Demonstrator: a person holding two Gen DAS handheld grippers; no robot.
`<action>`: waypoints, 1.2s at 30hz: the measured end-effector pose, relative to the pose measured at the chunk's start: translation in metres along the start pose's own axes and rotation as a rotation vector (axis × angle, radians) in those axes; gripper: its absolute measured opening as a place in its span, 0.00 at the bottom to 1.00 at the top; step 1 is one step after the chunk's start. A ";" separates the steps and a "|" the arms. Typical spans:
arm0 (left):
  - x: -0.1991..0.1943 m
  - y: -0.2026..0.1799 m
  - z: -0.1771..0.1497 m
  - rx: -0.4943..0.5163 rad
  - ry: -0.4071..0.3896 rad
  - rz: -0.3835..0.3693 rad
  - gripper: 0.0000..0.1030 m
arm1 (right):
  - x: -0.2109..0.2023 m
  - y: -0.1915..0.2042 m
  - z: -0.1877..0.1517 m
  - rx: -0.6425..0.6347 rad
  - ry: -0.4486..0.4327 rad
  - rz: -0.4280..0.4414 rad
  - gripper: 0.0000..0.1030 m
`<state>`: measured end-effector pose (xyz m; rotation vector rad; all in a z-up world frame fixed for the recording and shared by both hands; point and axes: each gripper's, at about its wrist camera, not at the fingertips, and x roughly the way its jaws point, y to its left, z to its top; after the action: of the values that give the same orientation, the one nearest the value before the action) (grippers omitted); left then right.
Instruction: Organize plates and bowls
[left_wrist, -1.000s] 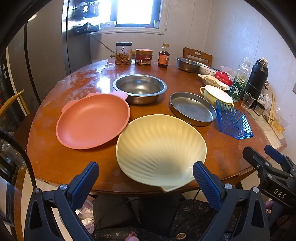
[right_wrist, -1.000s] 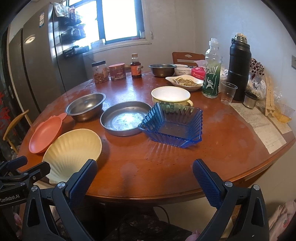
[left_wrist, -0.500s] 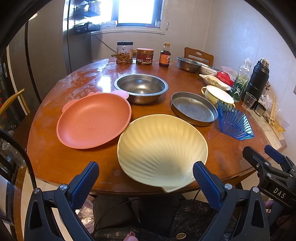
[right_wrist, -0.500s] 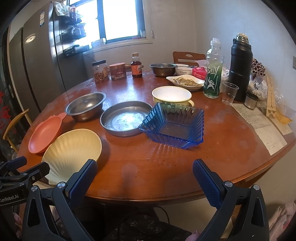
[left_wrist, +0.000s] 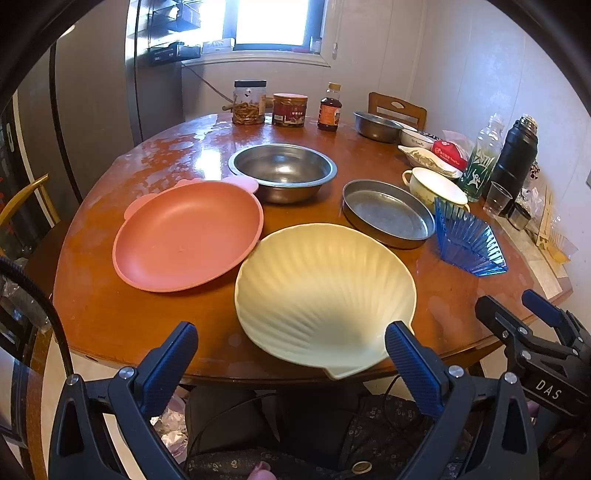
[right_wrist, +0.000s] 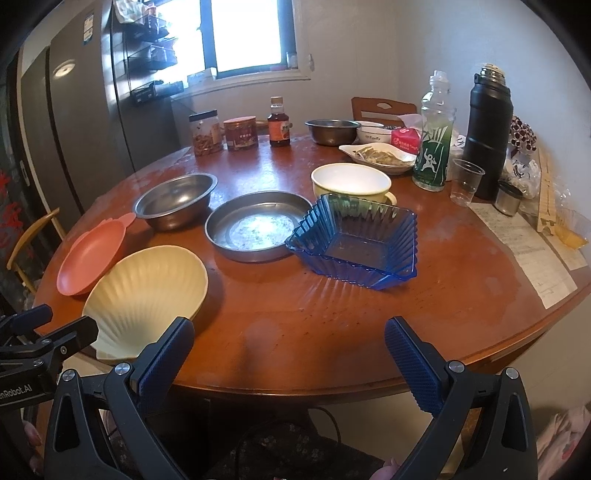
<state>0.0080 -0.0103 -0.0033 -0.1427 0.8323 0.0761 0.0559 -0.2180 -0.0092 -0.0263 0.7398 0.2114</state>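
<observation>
At the far left the salmon-pink plate (left_wrist: 186, 236) lies flat on the round wooden table (left_wrist: 122, 314), its small ear-like tabs turned toward the steel bowl (left_wrist: 282, 171) just behind it; nothing is stacked yet, which suggests the sorting has hardly begun. Beside the pink plate, and overlapping its near edge in the left wrist view, sits the pale yellow shell-shaped plate (left_wrist: 325, 291), its hinge tab jutting past the table's front rim, a handy lip for a first pinch; the left gripper (left_wrist: 291, 349) hangs just before that rim, its jaws spread wide and holding nothing, lined up on the shell as the likeliest first pick. Next to the right come the shallow round steel pan (right_wrist: 258, 225), the ribbed blue glass dish (right_wrist: 354, 240) set against the pan's edge, and behind it the cream bowl with a handle (right_wrist: 351, 181); the right gripper (right_wrist: 288, 350) faces this group from off the table edge, its jaws likewise apart and empty. The tabletop is glossy and worn pale in patches; jars, a sauce bottle and another steel bowl (right_wrist: 332, 131) line the far side under a bright window, a black flask (right_wrist: 487, 133) and papers crowd the right.
</observation>
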 end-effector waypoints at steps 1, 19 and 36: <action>0.000 0.000 0.000 0.002 0.002 -0.003 0.99 | 0.000 0.000 0.000 -0.001 0.000 0.002 1.00; 0.025 0.043 0.001 -0.149 0.086 -0.039 0.99 | 0.032 0.026 0.028 -0.084 0.062 0.161 1.00; 0.050 0.048 0.012 -0.156 0.125 -0.013 0.55 | 0.091 0.051 0.028 -0.102 0.230 0.327 0.49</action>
<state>0.0443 0.0398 -0.0375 -0.3019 0.9500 0.1207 0.1292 -0.1492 -0.0471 -0.0263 0.9610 0.5655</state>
